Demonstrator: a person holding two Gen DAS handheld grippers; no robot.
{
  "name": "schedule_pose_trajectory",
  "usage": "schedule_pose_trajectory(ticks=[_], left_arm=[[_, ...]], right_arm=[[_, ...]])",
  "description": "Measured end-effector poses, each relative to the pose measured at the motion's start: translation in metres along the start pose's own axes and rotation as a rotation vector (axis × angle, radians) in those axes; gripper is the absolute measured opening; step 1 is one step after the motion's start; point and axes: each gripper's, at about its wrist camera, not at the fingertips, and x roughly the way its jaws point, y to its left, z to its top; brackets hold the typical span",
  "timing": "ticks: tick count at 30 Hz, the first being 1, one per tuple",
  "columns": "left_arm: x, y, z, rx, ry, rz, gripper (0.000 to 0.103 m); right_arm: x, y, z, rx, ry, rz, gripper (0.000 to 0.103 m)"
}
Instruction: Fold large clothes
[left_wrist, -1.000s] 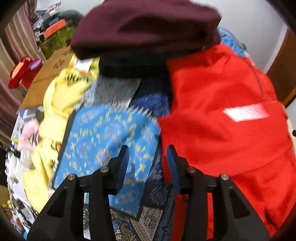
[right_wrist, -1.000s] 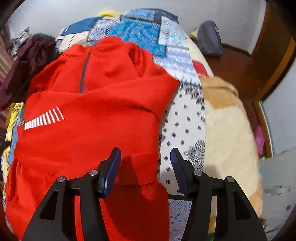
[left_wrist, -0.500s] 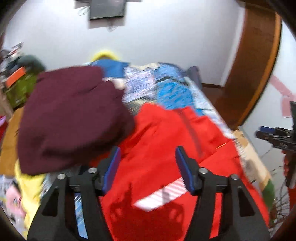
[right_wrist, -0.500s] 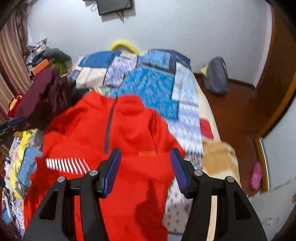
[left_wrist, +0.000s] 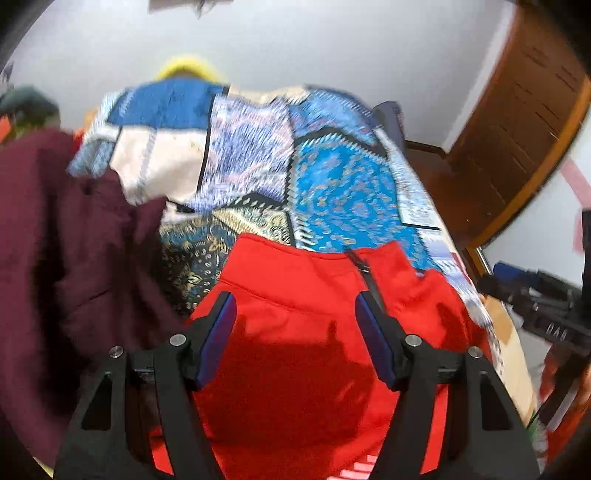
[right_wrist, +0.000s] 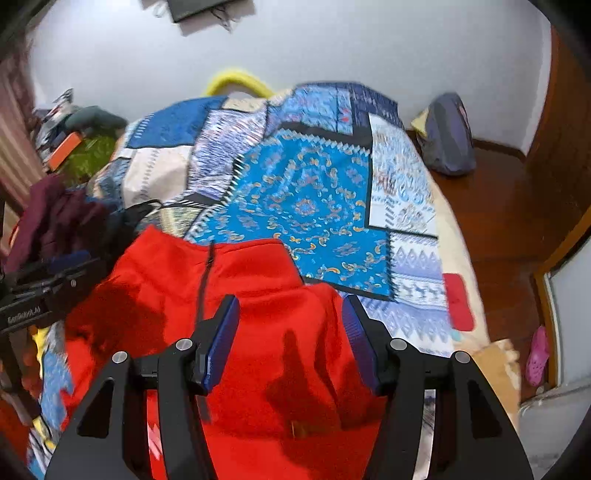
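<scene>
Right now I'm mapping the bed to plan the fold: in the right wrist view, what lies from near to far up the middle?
Right gripper with jaws apart → red jacket → blue patchwork bedspread → yellow curved object → white wall.

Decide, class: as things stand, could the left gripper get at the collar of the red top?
Probably yes. The left gripper is open and empty above the red top; its collar lies uncovered just ahead, the maroon garment off to one side.
</scene>
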Motion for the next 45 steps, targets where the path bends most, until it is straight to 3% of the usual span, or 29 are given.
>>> schedule_pose_trajectory(ticks=[2, 7, 9, 11, 13, 16, 18, 21, 23, 25, 28, 29, 30, 31, 32, 33, 36, 39, 45], left_arm=[[0.027, 0.000, 0.003, -0.009, 0.031, 0.029, 0.066], [0.062, -0.007, 0.001, 0.032, 0.017, 0.138, 0.070], [0.070, -0.016, -0.006, 0.069, -0.005, 0.143, 0.088], [0.074, -0.028, -0.012, 0.145, -0.016, 0.149, 0.098], [0.077, -0.038, -0.020, 0.211, -0.011, 0.132, 0.098], [0.077, -0.036, -0.030, 0.179, 0.032, 0.023, 0.098], [0.073, -0.032, -0.035, 0.178, 0.023, 0.040, 0.097], [0.070, -0.022, -0.034, 0.185, 0.007, 0.103, 0.085], [0.070, -0.014, -0.030, 0.160, 0.002, 0.096, 0.084], [0.074, -0.012, -0.026, 0.136, 0.014, 0.091, 0.084], [0.082, -0.009, -0.025, 0.121, 0.038, 0.077, 0.081], [0.081, -0.008, -0.025, 0.111, 0.039, 0.055, 0.071], [0.080, -0.006, -0.025, 0.099, 0.040, 0.025, 0.055], [0.076, -0.004, -0.025, 0.081, 0.031, 0.014, 0.046], [0.071, -0.002, -0.025, 0.071, 0.028, 0.009, 0.024], [0.068, -0.001, -0.025, 0.064, 0.035, -0.019, 0.017], [0.052, -0.005, -0.025, 0.070, 0.046, -0.046, 0.010], [0.021, -0.023, -0.032, 0.137, 0.016, -0.022, 0.009], [-0.054, -0.036, -0.055, 0.138, -0.037, -0.090, 0.008]], right_arm=[[0.026, -0.003, 0.004, 0.036, 0.032, 0.018, 0.054], [0.084, -0.008, 0.008, 0.070, 0.137, 0.071, 0.054], [0.104, -0.009, 0.006, 0.074, 0.188, 0.084, 0.054], [0.109, -0.011, 0.004, 0.090, 0.181, 0.110, 0.058], [0.106, -0.011, 0.001, 0.067, 0.169, 0.130, 0.060], [0.102, -0.011, -0.006, 0.029, 0.171, 0.146, 0.061], [0.100, -0.011, -0.012, 0.007, 0.171, 0.152, 0.062], [0.098, -0.004, -0.017, -0.054, 0.168, 0.126, 0.062], [0.100, -0.001, -0.017, -0.068, 0.158, 0.108, 0.061], [0.100, 0.004, -0.018, -0.081, 0.145, 0.108, 0.051], [0.099, 0.009, -0.018, -0.093, 0.132, 0.135, 0.027], [0.098, 0.010, -0.018, -0.102, 0.129, 0.131, 0.014], [0.097, 0.013, -0.019, -0.116, 0.127, 0.113, 0.009], [0.095, 0.015, -0.021, -0.125, 0.136, 0.097, 0.008], [0.091, 0.016, -0.022, -0.135, 0.132, 0.098, 0.007], [0.088, 0.017, -0.024, -0.138, 0.126, 0.105, 0.006], [0.073, 0.020, -0.022, -0.124, 0.087, 0.104, 0.006], [0.038, 0.022, -0.024, -0.128, 0.023, 0.121, 0.006], [-0.044, 0.027, -0.042, -0.134, -0.076, 0.169, 0.006]])
